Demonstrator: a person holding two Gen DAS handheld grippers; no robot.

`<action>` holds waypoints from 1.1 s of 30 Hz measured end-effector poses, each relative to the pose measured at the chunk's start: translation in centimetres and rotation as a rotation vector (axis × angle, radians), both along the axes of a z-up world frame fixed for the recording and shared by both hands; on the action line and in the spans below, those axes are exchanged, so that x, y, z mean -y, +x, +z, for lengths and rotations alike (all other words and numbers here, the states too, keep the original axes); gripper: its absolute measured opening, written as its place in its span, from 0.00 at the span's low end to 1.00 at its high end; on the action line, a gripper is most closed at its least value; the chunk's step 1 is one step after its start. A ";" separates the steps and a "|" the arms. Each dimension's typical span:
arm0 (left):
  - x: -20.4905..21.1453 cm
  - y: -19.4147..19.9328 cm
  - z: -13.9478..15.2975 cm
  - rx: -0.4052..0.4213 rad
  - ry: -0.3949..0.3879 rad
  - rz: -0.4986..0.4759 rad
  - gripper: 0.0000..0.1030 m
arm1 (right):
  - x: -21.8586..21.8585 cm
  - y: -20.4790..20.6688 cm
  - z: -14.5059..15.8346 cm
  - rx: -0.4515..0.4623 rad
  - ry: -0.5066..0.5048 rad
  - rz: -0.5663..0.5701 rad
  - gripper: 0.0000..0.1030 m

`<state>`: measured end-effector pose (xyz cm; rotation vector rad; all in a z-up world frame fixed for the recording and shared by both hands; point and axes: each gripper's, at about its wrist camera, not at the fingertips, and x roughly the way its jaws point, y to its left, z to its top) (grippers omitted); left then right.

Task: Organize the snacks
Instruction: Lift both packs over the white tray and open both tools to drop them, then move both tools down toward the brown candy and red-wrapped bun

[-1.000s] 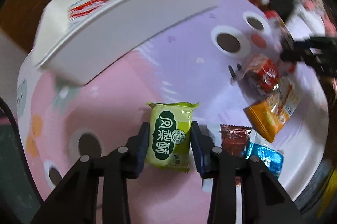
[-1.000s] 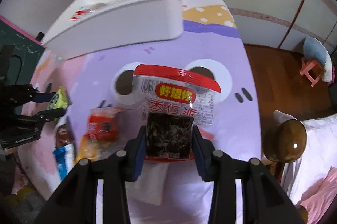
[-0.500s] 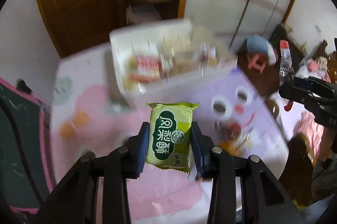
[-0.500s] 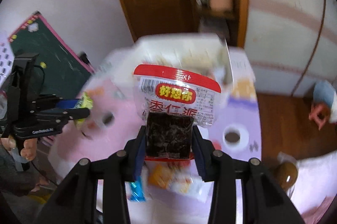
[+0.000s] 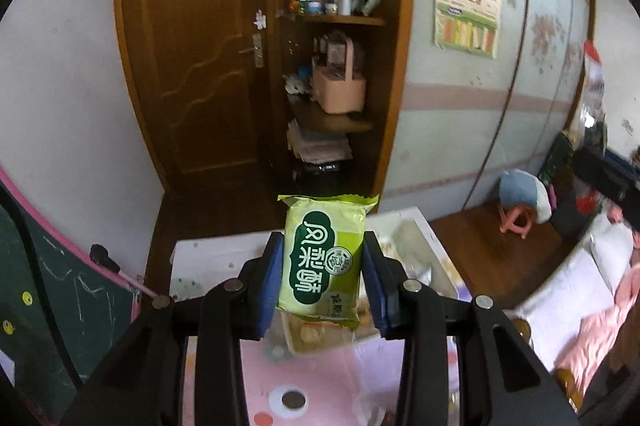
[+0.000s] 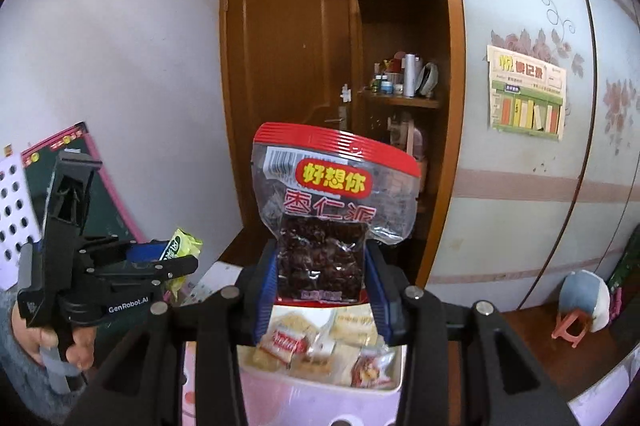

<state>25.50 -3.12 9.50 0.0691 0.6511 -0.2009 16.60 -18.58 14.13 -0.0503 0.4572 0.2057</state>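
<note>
Left gripper (image 5: pixel 323 280) clamped on green pastry pack (image 5: pixel 323 260); right gripper (image 6: pixel 320 288) clamped on red date-snack bag (image 6: pixel 326 214), both held above white bin (image 6: pixel 320 392) on desk. Lower w/ care, center over bin before letting go.

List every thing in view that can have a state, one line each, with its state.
left gripper: shut on the green snack pack, held in the air
green snack pack: sealed, clamped between the blue fingers
right gripper: shut on the red-topped date pack
red-topped date pack: sealed, upright, gripped at its lower end
white bin: open-topped, part filled with wrapped snacks
wooden door: closed
</note>
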 end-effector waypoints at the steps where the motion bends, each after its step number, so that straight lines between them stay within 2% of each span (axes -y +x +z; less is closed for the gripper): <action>1: 0.2 1.0 0.0 -0.004 -0.006 0.008 0.35 | -0.1 1.1 -0.1 -0.009 0.004 -0.007 0.39; 4: 0.6 3.8 -0.8 -0.006 -0.009 0.027 0.35 | -0.2 4.4 -1.4 -0.043 0.006 -0.032 0.39; 9: 1.5 7.9 -4.6 -0.049 -0.032 0.039 0.35 | 0.1 8.6 -4.4 -0.110 0.038 -0.074 0.39; 10: 1.6 8.5 -5.3 -0.056 -0.034 0.041 0.35 | 0.2 9.1 -4.9 -0.101 0.044 -0.095 0.39; 17: 3.1 12.0 -9.4 -0.103 -0.014 0.067 0.36 | 1.4 13.7 -9.3 -0.211 0.056 -0.126 0.40; 18: 3.1 12.5 -9.9 -0.109 -0.007 0.069 0.38 | 1.2 13.8 -9.7 -0.220 0.051 -0.121 0.42; 20: 3.3 13.1 -10.7 -0.119 0.006 0.077 0.68 | 1.0 14.5 -10.6 -0.242 0.020 -0.119 0.43; 21: 3.2 13.0 -11.0 -0.120 0.008 0.085 0.92 | 0.8 14.5 -11.0 -0.233 0.010 -0.113 0.44; 23: 2.9 12.7 -11.4 -0.087 -0.004 0.106 0.95 | 0.8 14.7 -11.8 -0.254 0.010 -0.118 0.49; 26: 2.8 12.6 -11.9 -0.103 -0.005 0.097 0.95 | 1.3 14.5 -12.4 -0.268 0.040 -0.118 0.57; 33: 2.6 10.6 -12.4 -0.101 0.048 0.089 0.95 | 1.8 12.6 -13.1 -0.313 0.045 -0.110 0.57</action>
